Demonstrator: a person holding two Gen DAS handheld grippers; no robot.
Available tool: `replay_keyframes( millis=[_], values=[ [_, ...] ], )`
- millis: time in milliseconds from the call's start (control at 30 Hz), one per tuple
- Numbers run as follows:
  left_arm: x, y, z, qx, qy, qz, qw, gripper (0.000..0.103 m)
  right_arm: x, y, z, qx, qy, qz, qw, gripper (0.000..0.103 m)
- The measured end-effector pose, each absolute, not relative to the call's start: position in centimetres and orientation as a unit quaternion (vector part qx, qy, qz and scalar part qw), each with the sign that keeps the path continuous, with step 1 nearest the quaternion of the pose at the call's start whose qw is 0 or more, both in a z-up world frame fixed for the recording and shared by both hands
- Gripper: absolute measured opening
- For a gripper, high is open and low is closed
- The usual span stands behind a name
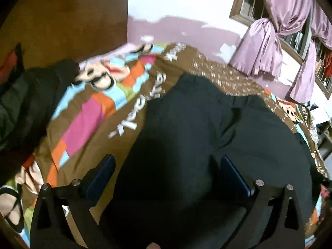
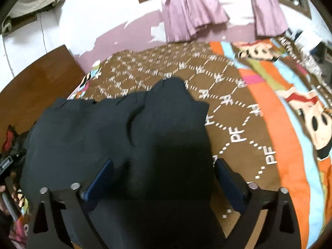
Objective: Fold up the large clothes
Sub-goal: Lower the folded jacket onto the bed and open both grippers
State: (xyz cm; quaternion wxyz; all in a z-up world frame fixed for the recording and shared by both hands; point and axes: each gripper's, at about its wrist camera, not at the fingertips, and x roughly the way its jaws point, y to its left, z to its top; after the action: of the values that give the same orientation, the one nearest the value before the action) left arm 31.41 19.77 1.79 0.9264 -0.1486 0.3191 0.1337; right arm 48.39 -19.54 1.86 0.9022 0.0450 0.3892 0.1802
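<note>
Both jaws are standing wide, gripping nothing: left gripper [image 1: 166,172] and right gripper [image 2: 162,174] are hovering over the dark garment [image 2: 116,137] on the bedspread [image 2: 238,124]. Risk: pinching only the top layer, skewing the fold.

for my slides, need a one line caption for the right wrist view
Right gripper open over a dark garment spread on a patterned bedspread.

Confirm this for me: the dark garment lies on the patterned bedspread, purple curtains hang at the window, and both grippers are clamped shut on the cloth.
Not quite. The dark garment does lie on the patterned bedspread, and purple curtains hang at the window. But both wrist views show the left gripper and right gripper with jaws wide open, cloth between the fingers, unclamped.
</note>
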Motion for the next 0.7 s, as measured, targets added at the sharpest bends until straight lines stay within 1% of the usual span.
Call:
replay_keyframes(
  millis=[167,467,700],
  values=[
    [30.1,17.6,3.3,-0.117,0.284,0.133,0.942,0.100,46.2,-19.3,3.6,0.051,0.352,0.177,0.918,0.103],
    [27.6,14.5,5.9,-0.075,0.245,0.131,0.958,0.101,42.3,-18.5,6.8,0.059,0.286,0.198,0.936,0.103],
    [24.2,12.8,7.8,-0.069,0.223,0.120,0.965,0.101,38.1,-17.4,9.2,0.056,0.241,0.217,0.944,0.103]
  ],
)
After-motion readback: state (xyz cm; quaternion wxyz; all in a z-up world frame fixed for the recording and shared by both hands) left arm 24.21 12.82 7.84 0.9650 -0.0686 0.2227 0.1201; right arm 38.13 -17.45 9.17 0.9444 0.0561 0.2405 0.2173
